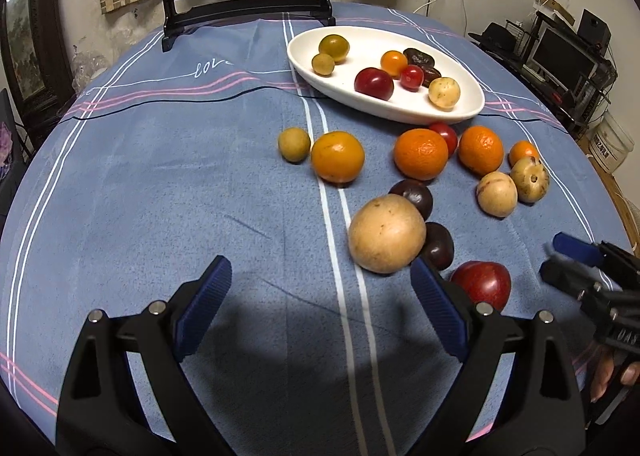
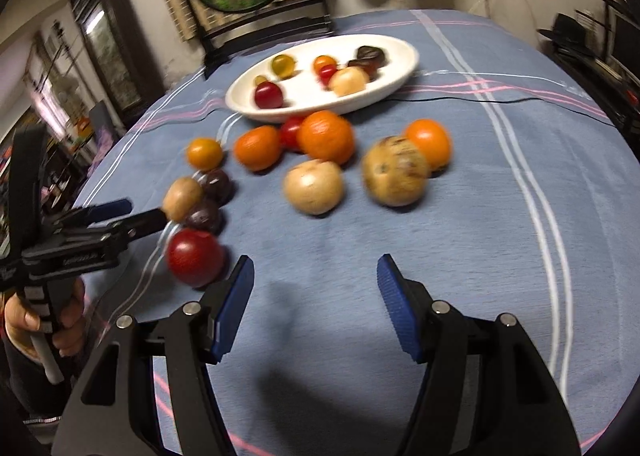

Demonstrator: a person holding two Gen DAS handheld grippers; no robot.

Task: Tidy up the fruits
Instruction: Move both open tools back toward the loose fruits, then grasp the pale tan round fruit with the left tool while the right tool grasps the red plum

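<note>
While both grippers' jaws gape empty, the oval dish lies diagonally.

"love" on tablecloth

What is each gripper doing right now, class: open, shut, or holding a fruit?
Left gripper: open wide, holding nothing; only tablecloth between its fingers.
Right gripper: open, holding nothing.
</note>
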